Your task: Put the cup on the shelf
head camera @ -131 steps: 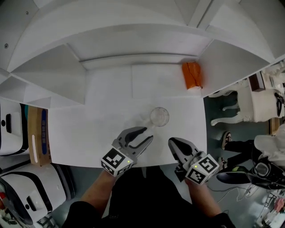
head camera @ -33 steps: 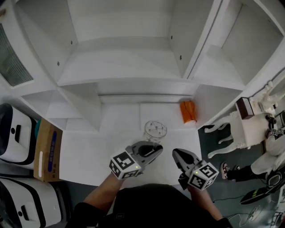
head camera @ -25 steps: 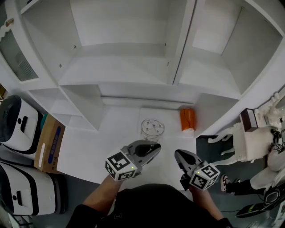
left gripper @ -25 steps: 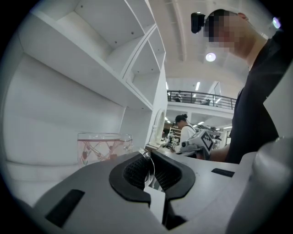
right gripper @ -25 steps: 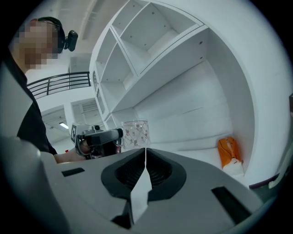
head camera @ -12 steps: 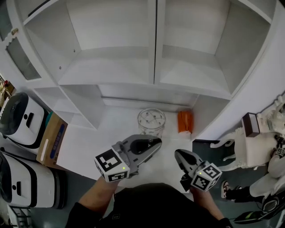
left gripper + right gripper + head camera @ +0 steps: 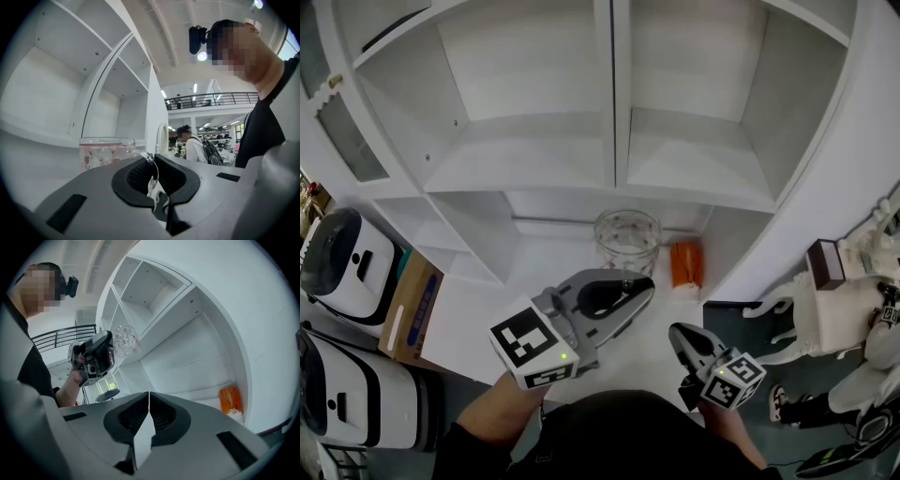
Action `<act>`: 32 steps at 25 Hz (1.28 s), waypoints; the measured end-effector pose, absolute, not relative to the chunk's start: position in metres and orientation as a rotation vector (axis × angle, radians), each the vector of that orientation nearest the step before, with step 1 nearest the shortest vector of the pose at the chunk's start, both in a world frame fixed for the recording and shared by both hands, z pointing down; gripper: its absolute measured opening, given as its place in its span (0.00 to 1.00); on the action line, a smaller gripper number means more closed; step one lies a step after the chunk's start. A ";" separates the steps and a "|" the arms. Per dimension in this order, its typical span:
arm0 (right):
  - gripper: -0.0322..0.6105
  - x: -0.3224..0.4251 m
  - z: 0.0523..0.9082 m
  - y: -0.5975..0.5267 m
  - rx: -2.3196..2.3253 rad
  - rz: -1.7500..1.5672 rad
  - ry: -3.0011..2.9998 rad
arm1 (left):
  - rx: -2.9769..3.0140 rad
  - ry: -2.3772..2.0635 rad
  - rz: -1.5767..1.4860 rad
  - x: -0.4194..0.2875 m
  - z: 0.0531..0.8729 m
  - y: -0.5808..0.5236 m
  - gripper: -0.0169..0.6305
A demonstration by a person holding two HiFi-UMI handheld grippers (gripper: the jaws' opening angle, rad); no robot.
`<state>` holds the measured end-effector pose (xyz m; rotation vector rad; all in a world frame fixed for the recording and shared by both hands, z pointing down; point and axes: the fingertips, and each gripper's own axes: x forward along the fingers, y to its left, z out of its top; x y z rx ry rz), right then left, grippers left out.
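A clear glass cup point(image 7: 628, 239) with a red pattern hangs in the air in front of the white shelf unit point(image 7: 534, 155), about level with its lower board. My left gripper point(image 7: 645, 286) is shut on the cup's glass handle point(image 7: 151, 164), and the cup's body point(image 7: 105, 152) stands upright just beyond the jaws. My right gripper point(image 7: 680, 333) is lower and to the right, shut with nothing in it; its jaws meet point(image 7: 148, 397). The right gripper view shows the cup point(image 7: 125, 339) held up by the left gripper point(image 7: 96, 357).
An orange packet point(image 7: 685, 264) lies on the white table against the shelf's right wall, also in the right gripper view as the packet point(image 7: 229, 401). White machines point(image 7: 337, 253) and a cardboard box point(image 7: 412, 305) stand at the left. White furniture point(image 7: 834, 281) is at the right.
My left gripper has risen with the cup, lifting it off the table to the height of the lower shelf board. The right gripper has drifted slightly and stays shut.
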<state>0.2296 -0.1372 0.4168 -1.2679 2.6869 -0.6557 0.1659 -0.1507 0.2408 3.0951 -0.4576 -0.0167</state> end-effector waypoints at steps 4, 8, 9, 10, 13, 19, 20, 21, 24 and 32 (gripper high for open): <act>0.08 0.248 0.397 -0.134 -1.361 -0.569 2.676 | 3.121 -0.437 0.000 0.170 0.224 -0.143 0.06; 0.08 0.257 0.373 -0.133 -1.395 -0.492 2.680 | 3.113 -0.424 -0.012 0.172 0.212 -0.141 0.06; 0.08 0.256 0.368 -0.133 -1.396 -0.469 2.686 | 3.109 -0.425 -0.020 0.172 0.209 -0.142 0.06; 0.08 0.254 0.364 -0.134 -1.394 -0.447 2.694 | 3.109 -0.427 -0.029 0.171 0.205 -0.143 0.06; 0.08 0.244 0.357 -0.136 -1.374 -0.415 2.717 | 3.127 -0.426 -0.046 0.173 0.193 -0.146 0.06; 0.08 0.223 0.360 -0.131 -1.341 -0.442 2.758 | 3.176 -0.401 -0.042 0.180 0.171 -0.147 0.06; 0.08 0.220 0.359 -0.130 -1.338 -0.439 2.765 | 3.180 -0.401 -0.040 0.181 0.169 -0.148 0.06; 0.08 0.218 0.357 -0.129 -1.335 -0.434 2.772 | 3.181 -0.404 -0.038 0.181 0.167 -0.150 0.06; 0.08 0.218 0.351 -0.134 -1.332 -0.425 2.790 | 3.168 -0.411 -0.050 0.187 0.157 -0.164 0.06; 0.08 0.216 0.355 -0.132 -1.348 -0.425 2.777 | 3.215 -0.449 -0.084 0.195 0.140 -0.178 0.06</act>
